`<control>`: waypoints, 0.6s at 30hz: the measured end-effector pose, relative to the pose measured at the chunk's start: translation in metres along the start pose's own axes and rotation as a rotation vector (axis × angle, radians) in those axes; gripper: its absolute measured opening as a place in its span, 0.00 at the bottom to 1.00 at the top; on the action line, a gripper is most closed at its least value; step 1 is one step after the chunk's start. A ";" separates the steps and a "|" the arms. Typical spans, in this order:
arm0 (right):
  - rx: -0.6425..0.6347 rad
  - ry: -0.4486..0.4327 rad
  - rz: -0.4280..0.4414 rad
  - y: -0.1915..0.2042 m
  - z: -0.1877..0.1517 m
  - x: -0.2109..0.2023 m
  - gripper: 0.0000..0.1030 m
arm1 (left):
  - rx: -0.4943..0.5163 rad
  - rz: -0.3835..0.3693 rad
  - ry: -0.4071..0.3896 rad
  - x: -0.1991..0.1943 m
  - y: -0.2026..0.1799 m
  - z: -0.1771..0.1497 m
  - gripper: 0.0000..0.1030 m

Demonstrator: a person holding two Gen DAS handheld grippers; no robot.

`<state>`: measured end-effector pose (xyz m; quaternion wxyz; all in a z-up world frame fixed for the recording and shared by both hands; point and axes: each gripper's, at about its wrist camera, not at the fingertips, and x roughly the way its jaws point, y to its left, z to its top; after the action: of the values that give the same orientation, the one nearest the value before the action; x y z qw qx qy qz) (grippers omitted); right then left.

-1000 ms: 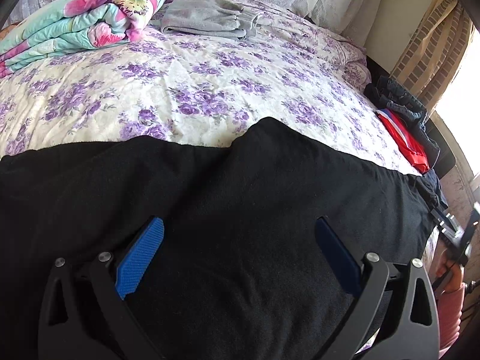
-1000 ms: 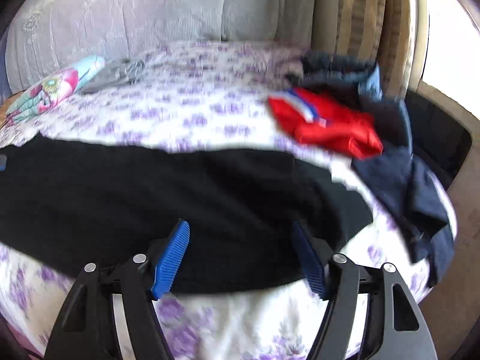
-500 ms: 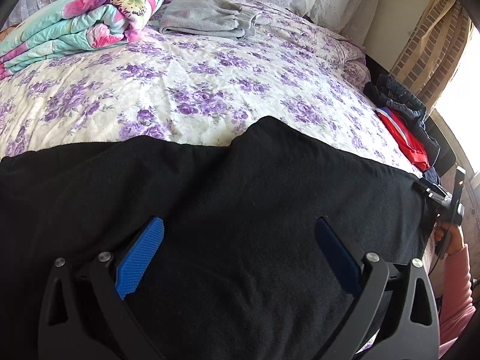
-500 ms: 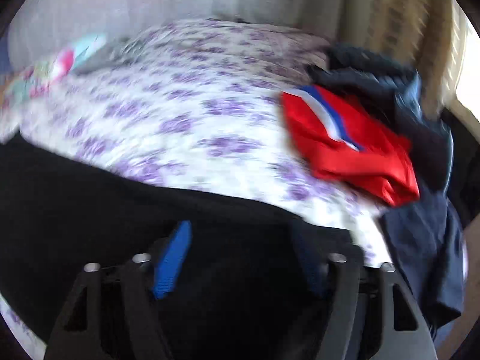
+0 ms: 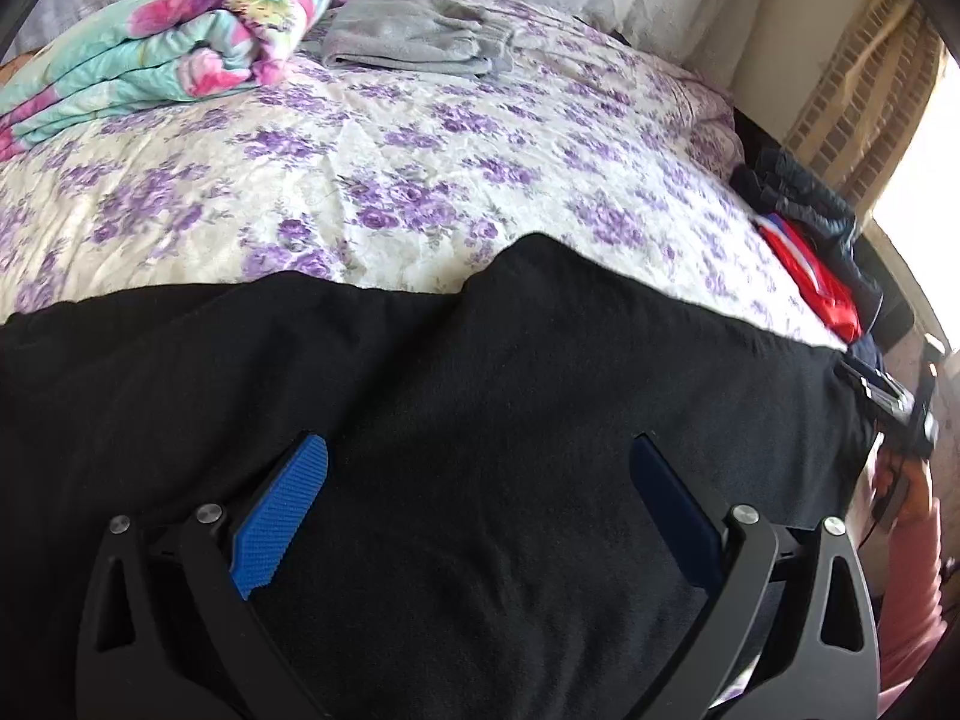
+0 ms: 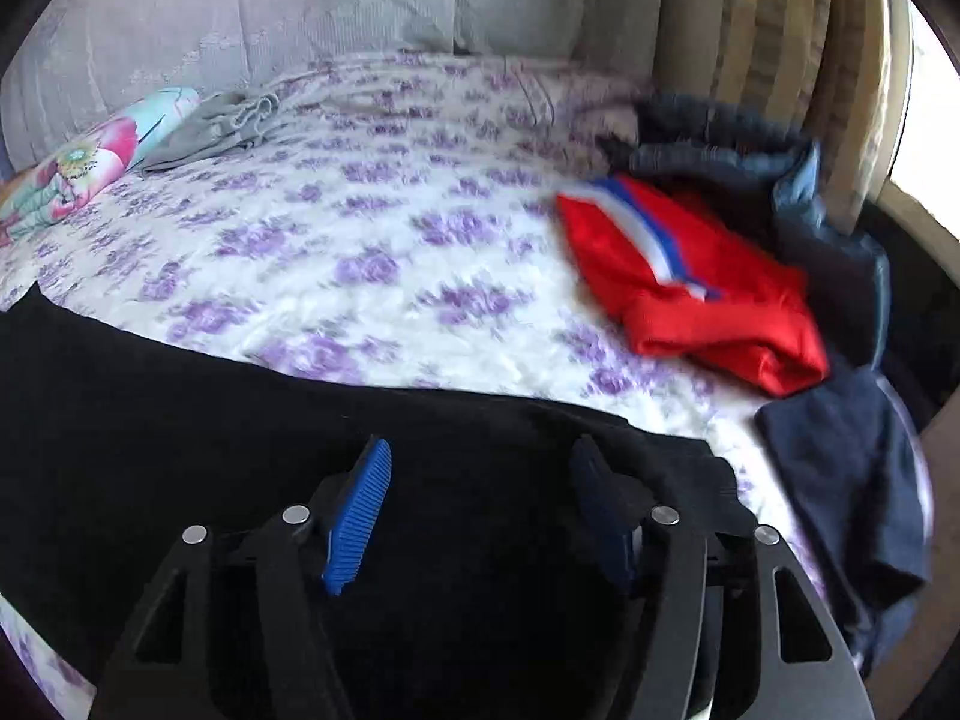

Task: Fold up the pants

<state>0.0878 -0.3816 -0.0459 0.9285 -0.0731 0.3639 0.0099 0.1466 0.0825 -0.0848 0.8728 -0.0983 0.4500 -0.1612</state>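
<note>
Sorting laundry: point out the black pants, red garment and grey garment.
black pants [image 5: 480, 420], left wrist view, middle of the cloth
red garment [image 6: 690, 294], right wrist view, top face
grey garment [image 5: 414, 36], left wrist view, top

Matt black cloth pants [image 5: 480, 396]

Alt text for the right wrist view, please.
The right gripper, jaws apart and just reopened, hovers over black pants spread along the near edge of a purple-flowered bedspread. Beyond lie a red garment and dark clothes.

Black-framed tongs [image 5: 477, 507], ribbed blue pads [image 5: 281, 516], silver screws, pink sleeve [image 5: 909, 594]
</note>
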 end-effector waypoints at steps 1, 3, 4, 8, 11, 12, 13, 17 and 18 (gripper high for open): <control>-0.037 -0.020 0.068 0.019 -0.002 -0.011 0.65 | 0.005 -0.012 -0.011 -0.007 -0.002 0.000 0.96; -0.137 -0.021 0.149 0.060 -0.008 -0.021 0.71 | 0.048 -0.006 -0.058 -0.025 -0.005 0.001 0.96; -0.187 -0.008 0.161 0.074 -0.013 -0.019 0.71 | 0.074 0.055 -0.082 -0.031 -0.001 0.002 0.96; -0.158 0.029 0.103 0.071 -0.028 -0.004 0.84 | 0.019 0.309 -0.024 -0.031 0.046 0.002 0.96; -0.018 0.090 0.053 0.047 -0.021 -0.001 0.84 | -0.162 0.228 -0.006 -0.048 0.104 -0.004 0.89; -0.025 0.088 0.016 0.051 -0.015 -0.006 0.84 | -0.219 0.168 -0.030 -0.061 0.113 -0.003 0.87; -0.036 0.068 0.022 0.057 -0.012 -0.011 0.84 | -0.239 0.155 -0.050 -0.072 0.113 0.000 0.88; -0.077 -0.064 0.269 0.121 0.030 -0.031 0.84 | -0.055 0.184 -0.109 -0.078 0.066 0.020 0.92; -0.100 -0.071 0.313 0.138 0.038 -0.030 0.84 | -0.018 0.197 -0.100 -0.072 0.057 0.024 0.92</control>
<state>0.0813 -0.2388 -0.0161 0.9231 -0.0612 0.3367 0.1753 0.1380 0.1627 -0.0342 0.9048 -0.0693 0.4150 -0.0653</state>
